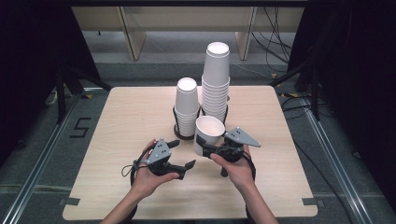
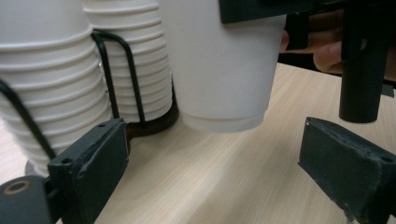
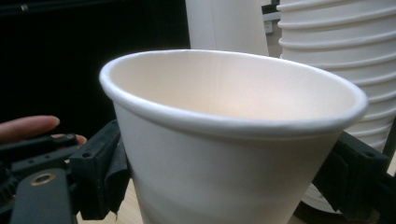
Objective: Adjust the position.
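Note:
My right gripper point(image 1: 206, 147) is shut on a single white paper cup point(image 1: 208, 134), with its black pads point(image 3: 100, 175) pressed against the cup's two sides point(image 3: 233, 140). The cup is upright, mouth up, and hangs a little above the table point(image 2: 224, 70). It is just in front of two stacks of white cups. My left gripper point(image 1: 182, 154) is to the left of the cup, low over the wood. It is open point(image 2: 219, 172) and points at the cup's base, with nothing between its pads point(image 2: 91, 163).
A short stack of cups point(image 1: 187, 107) and a taller stack point(image 1: 216, 81) stand in black wire holders point(image 2: 114, 77) at the table's middle. The wooden table point(image 1: 126, 121) has bare room left and right. Dark stands and cables lie beyond its edges.

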`<move>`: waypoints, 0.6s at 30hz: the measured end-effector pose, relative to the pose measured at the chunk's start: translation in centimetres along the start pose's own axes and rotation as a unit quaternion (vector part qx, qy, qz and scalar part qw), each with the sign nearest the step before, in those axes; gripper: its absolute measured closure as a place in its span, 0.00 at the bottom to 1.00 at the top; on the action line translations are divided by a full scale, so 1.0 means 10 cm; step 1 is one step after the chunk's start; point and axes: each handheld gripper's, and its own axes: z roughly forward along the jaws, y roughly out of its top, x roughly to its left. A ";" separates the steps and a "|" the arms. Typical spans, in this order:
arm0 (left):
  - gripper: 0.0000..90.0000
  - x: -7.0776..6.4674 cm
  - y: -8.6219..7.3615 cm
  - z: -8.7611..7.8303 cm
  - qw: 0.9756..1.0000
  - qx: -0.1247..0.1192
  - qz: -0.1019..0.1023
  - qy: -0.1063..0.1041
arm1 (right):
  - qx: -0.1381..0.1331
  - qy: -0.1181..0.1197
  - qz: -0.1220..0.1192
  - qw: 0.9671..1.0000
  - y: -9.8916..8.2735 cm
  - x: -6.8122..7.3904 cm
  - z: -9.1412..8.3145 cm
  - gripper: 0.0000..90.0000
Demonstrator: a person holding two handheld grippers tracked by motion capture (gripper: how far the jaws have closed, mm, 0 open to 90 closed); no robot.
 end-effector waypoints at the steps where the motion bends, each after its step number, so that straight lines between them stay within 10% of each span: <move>1: 0.08 0.00 -0.01 -0.01 1.000 -0.003 -0.001 -0.001 | 0.004 0.001 -0.008 1.000 -0.01 0.01 0.00 0.17; 12: 0.07 -0.03 -0.11 -0.11 1.000 0.002 0.000 -0.001 | 0.003 0.003 -0.088 0.996 -0.05 0.10 0.03 0.17; 18: 0.07 -0.02 -0.13 -0.13 1.000 -0.004 -0.002 -0.002 | 0.005 0.006 -0.081 0.997 -0.09 0.12 0.03 0.17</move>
